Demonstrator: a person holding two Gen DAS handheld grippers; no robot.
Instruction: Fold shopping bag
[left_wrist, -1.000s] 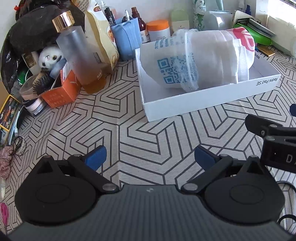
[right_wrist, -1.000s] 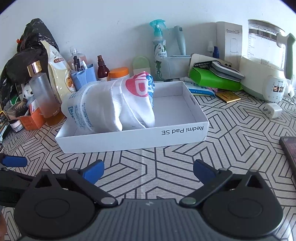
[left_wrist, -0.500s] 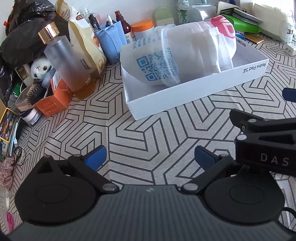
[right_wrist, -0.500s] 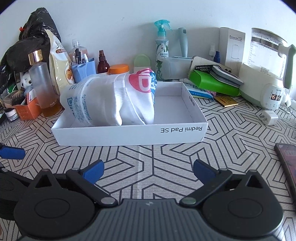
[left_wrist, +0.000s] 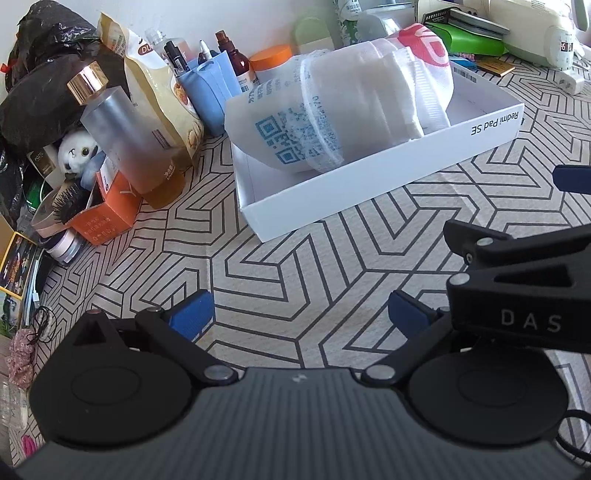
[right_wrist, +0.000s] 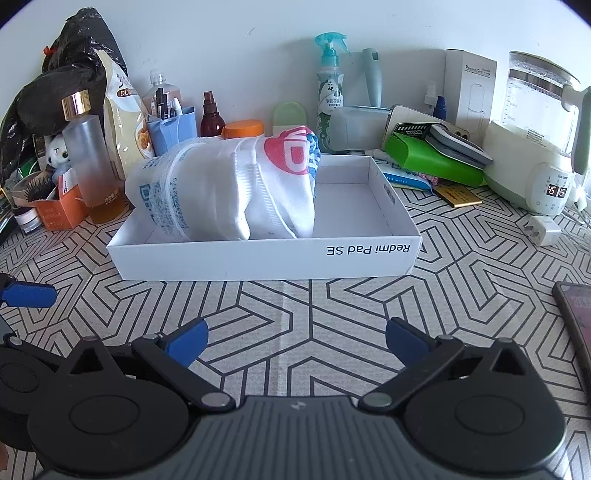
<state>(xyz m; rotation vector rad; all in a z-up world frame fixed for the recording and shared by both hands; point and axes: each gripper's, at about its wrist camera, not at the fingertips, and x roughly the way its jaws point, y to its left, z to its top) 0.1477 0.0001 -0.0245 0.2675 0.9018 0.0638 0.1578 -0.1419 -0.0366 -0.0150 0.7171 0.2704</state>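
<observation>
Left wrist view: left gripper (left_wrist: 297, 310) hangs over the patterned table (left_wrist: 332, 266), fingers spread wide, nothing in them. The bag (left_wrist: 343, 107) sits folded in the left end of the white box (left_wrist: 369, 192). The right gripper pokes in from the right.

Right wrist view: right gripper (right_wrist: 295, 338) is wide open too, empty, with the bag (right_wrist: 229, 188) in the box (right_wrist: 258, 258) straight ahead.
</observation>
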